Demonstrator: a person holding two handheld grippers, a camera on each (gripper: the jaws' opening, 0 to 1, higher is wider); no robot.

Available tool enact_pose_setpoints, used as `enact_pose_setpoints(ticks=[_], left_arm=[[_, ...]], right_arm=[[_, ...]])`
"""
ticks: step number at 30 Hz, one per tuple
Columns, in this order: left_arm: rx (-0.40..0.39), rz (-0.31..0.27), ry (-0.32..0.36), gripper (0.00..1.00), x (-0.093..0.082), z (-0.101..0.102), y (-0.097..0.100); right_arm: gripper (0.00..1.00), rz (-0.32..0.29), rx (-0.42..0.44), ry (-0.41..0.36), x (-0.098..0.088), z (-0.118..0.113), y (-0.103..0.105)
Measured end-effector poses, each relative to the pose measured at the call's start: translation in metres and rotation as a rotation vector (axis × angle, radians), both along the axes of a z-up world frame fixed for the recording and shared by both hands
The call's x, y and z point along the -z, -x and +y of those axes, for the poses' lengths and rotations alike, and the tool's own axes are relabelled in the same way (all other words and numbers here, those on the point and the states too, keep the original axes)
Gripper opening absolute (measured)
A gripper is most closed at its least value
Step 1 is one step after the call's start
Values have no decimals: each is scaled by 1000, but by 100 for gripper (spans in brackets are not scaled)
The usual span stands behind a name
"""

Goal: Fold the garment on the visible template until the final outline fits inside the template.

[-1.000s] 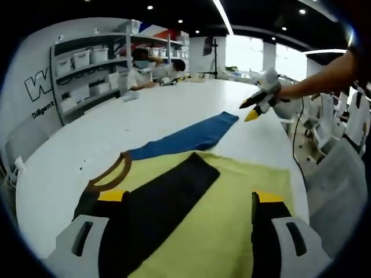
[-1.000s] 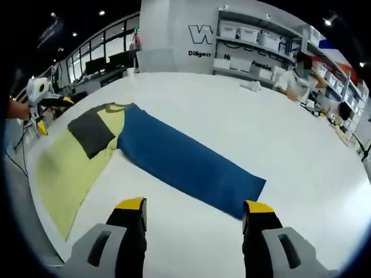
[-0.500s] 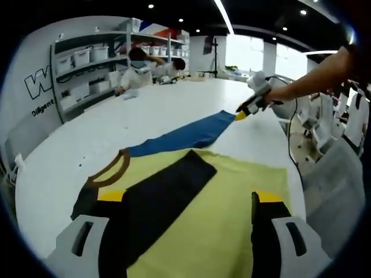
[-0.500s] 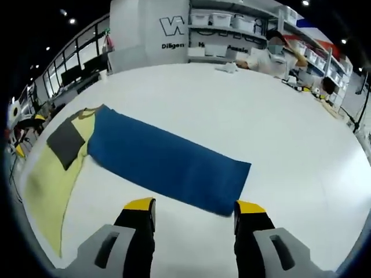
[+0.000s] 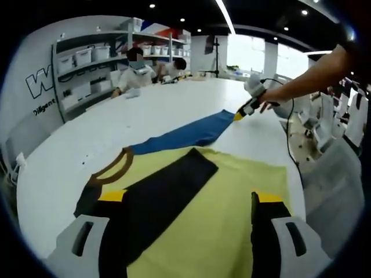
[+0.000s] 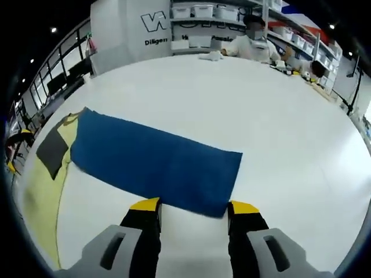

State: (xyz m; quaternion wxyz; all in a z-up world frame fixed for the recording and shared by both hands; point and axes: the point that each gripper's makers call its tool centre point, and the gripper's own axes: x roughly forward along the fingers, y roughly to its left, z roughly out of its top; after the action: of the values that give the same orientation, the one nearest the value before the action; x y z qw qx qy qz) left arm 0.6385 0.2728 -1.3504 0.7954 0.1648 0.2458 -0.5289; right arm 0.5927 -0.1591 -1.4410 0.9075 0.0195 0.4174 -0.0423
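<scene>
Here the garment lies flat on the white table (image 6: 278,116): a yellow body (image 5: 220,202) with a black patch (image 5: 168,188), a brown collar (image 5: 110,171), and a long blue sleeve (image 6: 151,162) stretched out to the side. I cannot pick out the template.

The right gripper (image 6: 191,208) stands with its jaws apart, one at each side of the sleeve's near corner, touching or almost touching the edge. In my judgement it is placed so to take the sleeve end and fold it over the body. In the left gripper view it shows as a small device (image 5: 246,107) at the sleeve tip.

The left gripper (image 5: 191,200) hovers over the yellow body with its jaws spread wide, gripping nothing, perhaps ready to keep the cloth down.

Compared with a second ago, the right gripper has come closer, from well apart to the sleeve edge. The left view has hardly changed.
</scene>
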Motion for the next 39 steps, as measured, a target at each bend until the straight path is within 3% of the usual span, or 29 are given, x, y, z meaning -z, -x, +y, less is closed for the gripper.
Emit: enact_pose_setpoints(ticks=[7,10,13,15,17,20,21,24,27,31,39], left_arm=[[-7,3,-4,91,1,4,-1],[-1,3,-5,91,1,5,1],[3,3,-9,91,2,6,2],[1,4,-12,91,2,7,1],[-5,4,-9,90,2,9,0],[-7,4,-11,90,3,10,1],[-7,4,-13,90,3,11,1],[-9,7,-16,90,4,14,1],[-14,10,-21,90,5,17,1],[-21,13,-23,89,6,20,1],[-34,6,-21,89,5,25,2]], right_arm=[[37,5,8,-6,-1,-1,-3],[32,-32,97,-111,-4,-1,-5],[35,-71,165,-182,-7,-5,-8],[33,-66,174,-175,-6,-10,-9],[27,-42,144,-116,-3,-13,-7],[10,-9,105,-57,2,-18,-5],[5,-12,115,-73,3,-16,-5],[4,-10,97,-57,3,-16,-6],[0,24,-2,-13,4,-9,-2],[0,44,21,-16,2,-12,-5],[0,-17,26,-36,-20,-5,-10]])
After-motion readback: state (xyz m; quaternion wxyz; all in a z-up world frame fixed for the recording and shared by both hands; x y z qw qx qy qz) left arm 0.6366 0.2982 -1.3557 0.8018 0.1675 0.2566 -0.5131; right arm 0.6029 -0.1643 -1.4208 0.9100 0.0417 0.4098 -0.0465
